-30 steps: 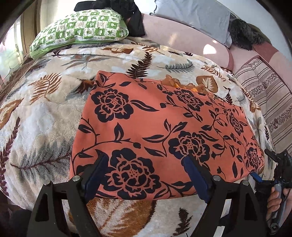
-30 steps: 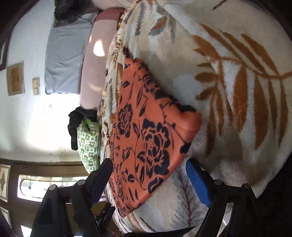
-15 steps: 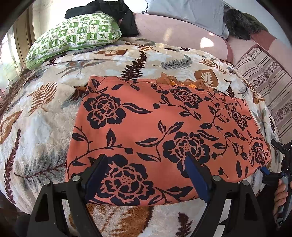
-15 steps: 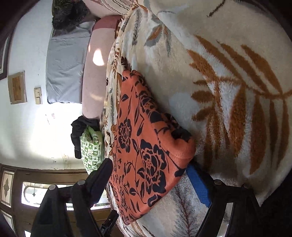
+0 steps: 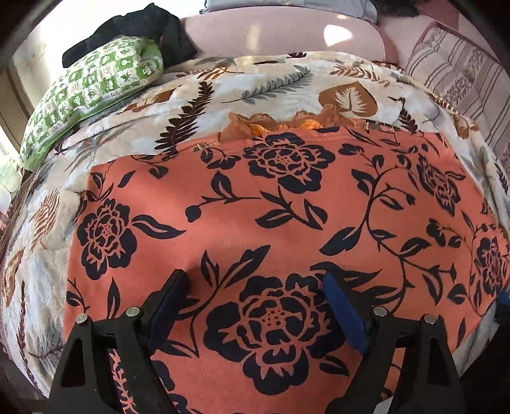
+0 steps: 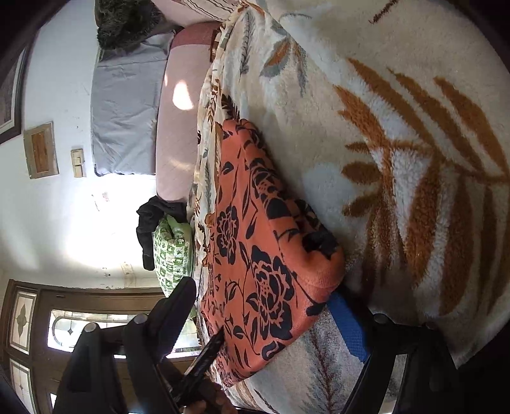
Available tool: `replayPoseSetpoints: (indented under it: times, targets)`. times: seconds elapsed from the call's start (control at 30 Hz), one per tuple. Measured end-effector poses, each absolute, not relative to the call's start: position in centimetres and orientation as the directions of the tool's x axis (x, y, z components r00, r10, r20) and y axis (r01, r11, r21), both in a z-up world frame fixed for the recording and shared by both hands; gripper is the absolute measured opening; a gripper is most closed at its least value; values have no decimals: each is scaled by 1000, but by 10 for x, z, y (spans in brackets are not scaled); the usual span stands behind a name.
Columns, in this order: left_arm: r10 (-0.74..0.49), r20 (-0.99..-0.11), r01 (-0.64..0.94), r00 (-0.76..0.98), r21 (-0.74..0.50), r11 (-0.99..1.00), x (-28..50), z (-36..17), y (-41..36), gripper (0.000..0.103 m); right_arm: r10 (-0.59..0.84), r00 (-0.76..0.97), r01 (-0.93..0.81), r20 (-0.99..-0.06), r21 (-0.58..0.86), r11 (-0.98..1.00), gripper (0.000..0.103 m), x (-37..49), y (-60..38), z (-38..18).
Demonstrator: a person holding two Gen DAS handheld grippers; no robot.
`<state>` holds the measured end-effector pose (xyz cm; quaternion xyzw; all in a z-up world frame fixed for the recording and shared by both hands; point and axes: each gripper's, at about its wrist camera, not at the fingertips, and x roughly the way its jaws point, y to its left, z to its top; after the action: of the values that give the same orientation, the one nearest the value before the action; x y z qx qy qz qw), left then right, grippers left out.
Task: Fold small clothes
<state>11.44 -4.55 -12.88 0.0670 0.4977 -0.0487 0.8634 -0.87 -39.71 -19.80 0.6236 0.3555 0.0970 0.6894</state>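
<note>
Left wrist view: I read no writing or brand anywhere. My left gripper [image 5: 255, 286] hangs with its 2 blue-padded fingers [image 5: 342, 313] spread wide over the orange cloth [image 5: 287, 223], gripping nothing. The cloth, smooth with black printed roses, lies flat on a fluffy leaf-patterned blanket [image 5: 255, 86] covering the bed. Behind it sit a green checked pillow [image 5: 92, 92], dark clothing [image 5: 134, 28] and a pink padded headboard [image 5: 280, 35]. In the right wrist view, my right gripper [image 6: 261, 305] is spread too, straddling the cloth's near corner [image 6: 318, 270]; whether a pad touches it I cannot tell. A white wall [image 6: 63, 223] and wooden glazed door [image 6: 28, 318] lie beyond.
</note>
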Motion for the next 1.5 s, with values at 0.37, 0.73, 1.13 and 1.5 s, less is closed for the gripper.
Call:
replayPoseSetpoints:
  times: [0.37,0.73,1.13,1.5]
  targets:
    - [-70,-860,160,506,13,987,105,-116,-45,87,554,725,319,-410,912,258,85,-11,-389,-191]
    - [-95,-861,130,499,-34,991,106,-116,-33,87,533,722,328,-442,896,298,85,-10,-383,-189]
    - [-48,-865,173,500,45,984,112,-138,-49,91,520,726,344,-450,893,291,85,-9,-386,-188]
    - [-69,-868,187,492,28,982,108,-135,-51,92,496,708,367,-503,862,351,85,-4,-383,-175]
